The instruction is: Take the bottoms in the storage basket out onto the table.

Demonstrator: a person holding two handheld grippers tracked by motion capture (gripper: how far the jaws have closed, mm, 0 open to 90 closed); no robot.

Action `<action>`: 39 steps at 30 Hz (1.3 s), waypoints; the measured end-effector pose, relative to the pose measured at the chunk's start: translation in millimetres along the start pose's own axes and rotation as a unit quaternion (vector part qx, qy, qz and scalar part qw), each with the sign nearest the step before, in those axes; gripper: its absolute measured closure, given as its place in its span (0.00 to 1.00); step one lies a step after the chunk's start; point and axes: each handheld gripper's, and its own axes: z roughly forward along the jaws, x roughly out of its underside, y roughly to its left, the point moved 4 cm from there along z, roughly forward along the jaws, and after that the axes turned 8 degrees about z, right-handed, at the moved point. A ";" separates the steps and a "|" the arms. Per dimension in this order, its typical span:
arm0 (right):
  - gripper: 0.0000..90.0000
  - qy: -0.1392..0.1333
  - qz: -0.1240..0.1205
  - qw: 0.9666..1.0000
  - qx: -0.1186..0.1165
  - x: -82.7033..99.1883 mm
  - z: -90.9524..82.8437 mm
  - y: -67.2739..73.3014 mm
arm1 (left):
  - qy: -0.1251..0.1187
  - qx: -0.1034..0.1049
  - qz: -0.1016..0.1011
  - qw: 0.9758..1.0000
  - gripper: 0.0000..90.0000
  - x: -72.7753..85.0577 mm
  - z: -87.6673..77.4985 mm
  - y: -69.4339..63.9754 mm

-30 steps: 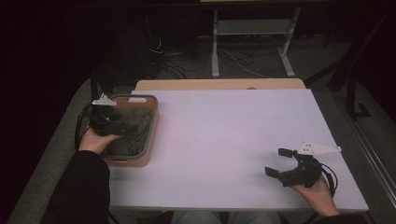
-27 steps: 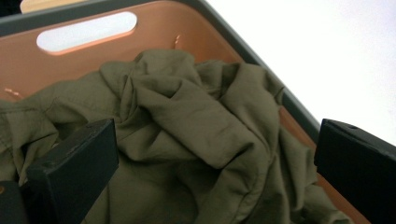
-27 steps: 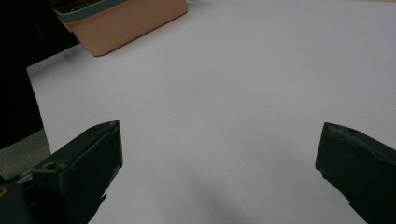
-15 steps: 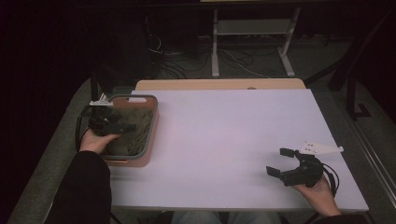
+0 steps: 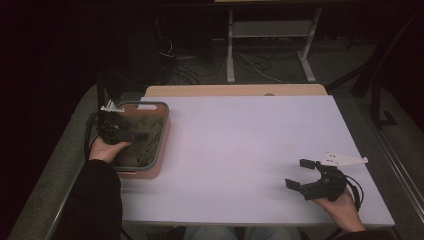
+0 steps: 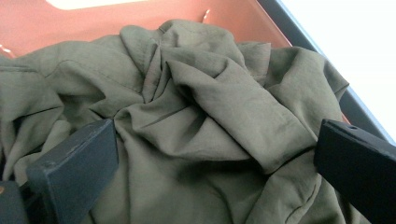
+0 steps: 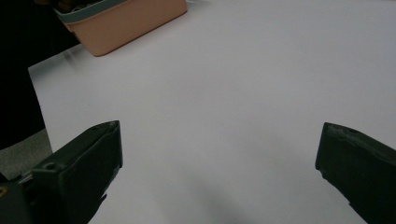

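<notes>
White table [image 5: 235, 145], dim room — salmon bin [image 5: 161, 142] (olive cloth [image 6: 196, 121] inside)

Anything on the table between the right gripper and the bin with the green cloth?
No: the white table lies bare between the right gripper and the bin, in the high and right gripper views.

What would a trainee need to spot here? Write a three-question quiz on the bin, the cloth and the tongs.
1. True or false: the left tongs are shut on the olive cloth.
2. Where does the cloth lie? A) spread on the white table B) crumpled in the pink bin C) under the right tongs
3. Fill in: the right tongs hang over bare ____.

Key: 1 false, their jaws stand wide apart over the cloth. 2 B. 3 table.
</notes>
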 end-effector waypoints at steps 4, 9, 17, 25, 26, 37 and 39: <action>0.00 -0.001 -0.001 1.000 -0.003 0.1 -0.2 0.6 | 0.011 0.002 -0.003 1.000 0.00 -0.2 4.5 -0.8; 0.00 -0.001 -0.002 1.000 -0.003 0.0 -0.3 0.7 | 0.029 0.009 -0.002 1.000 0.00 0.6 12.4 -3.2; 0.00 -0.005 -0.001 1.000 -0.002 -0.3 -2.8 1.0 | 0.046 0.007 -0.002 0.999 0.00 1.3 18.9 -3.7; 0.00 -0.007 0.002 1.000 -0.002 -0.5 -3.3 1.3 | 0.064 -0.004 0.014 0.998 0.00 2.7 24.9 -5.7; 0.00 -0.007 0.002 1.000 -0.002 -0.5 -3.4 1.3 | 0.069 -0.013 0.020 0.997 0.00 3.5 27.0 -6.5; 0.00 -0.008 0.001 1.000 -0.002 -0.5 -3.7 1.9 | 0.078 -0.024 0.039 0.996 0.08 4.6 29.9 -8.4; 0.00 -0.007 0.001 1.000 -0.001 -0.5 -3.7 1.8 | 0.081 -0.014 0.038 0.996 0.16 5.1 30.1 -8.7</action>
